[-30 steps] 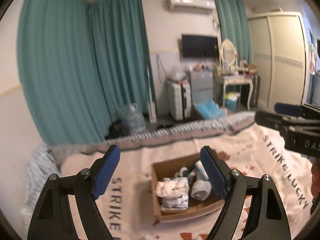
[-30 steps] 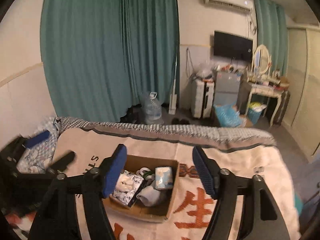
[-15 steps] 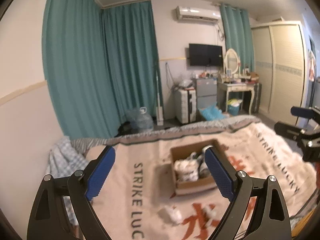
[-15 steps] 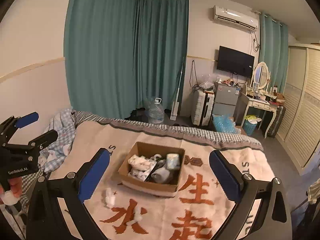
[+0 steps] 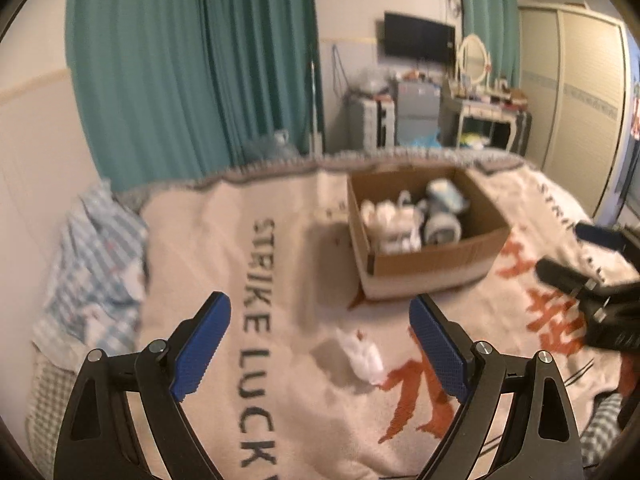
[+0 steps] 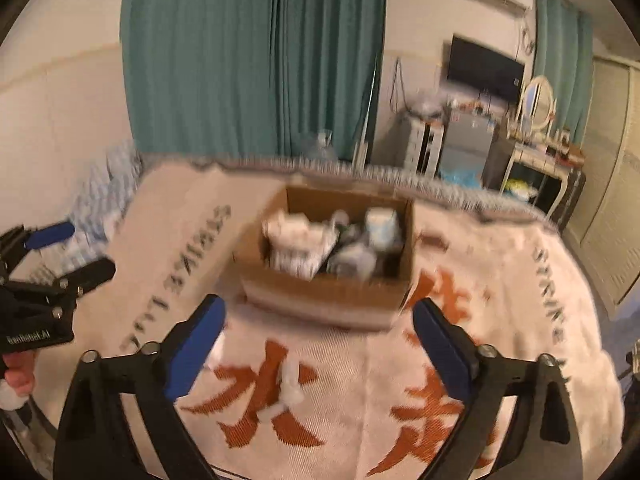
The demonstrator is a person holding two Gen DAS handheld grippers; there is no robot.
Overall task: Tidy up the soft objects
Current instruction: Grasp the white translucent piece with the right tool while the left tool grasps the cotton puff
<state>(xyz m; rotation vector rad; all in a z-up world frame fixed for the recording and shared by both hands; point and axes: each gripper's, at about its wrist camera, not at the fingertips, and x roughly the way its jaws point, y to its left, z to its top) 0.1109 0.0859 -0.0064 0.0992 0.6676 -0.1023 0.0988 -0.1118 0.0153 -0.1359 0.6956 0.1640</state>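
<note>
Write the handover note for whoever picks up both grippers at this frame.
Left gripper: open, holding nothing, over the blanket.
Right gripper: open, holding nothing.
Box sits mid-blanket with several soft items already inside.
Left to do: one white sock lies loose on the blanket, short of the box, between the left gripper's fingers in its view. The right wrist view shows a white piece on the red characters and another beside its left finger; both are blurred, so which is that sock is unclear. Pick up and box them.
</note>
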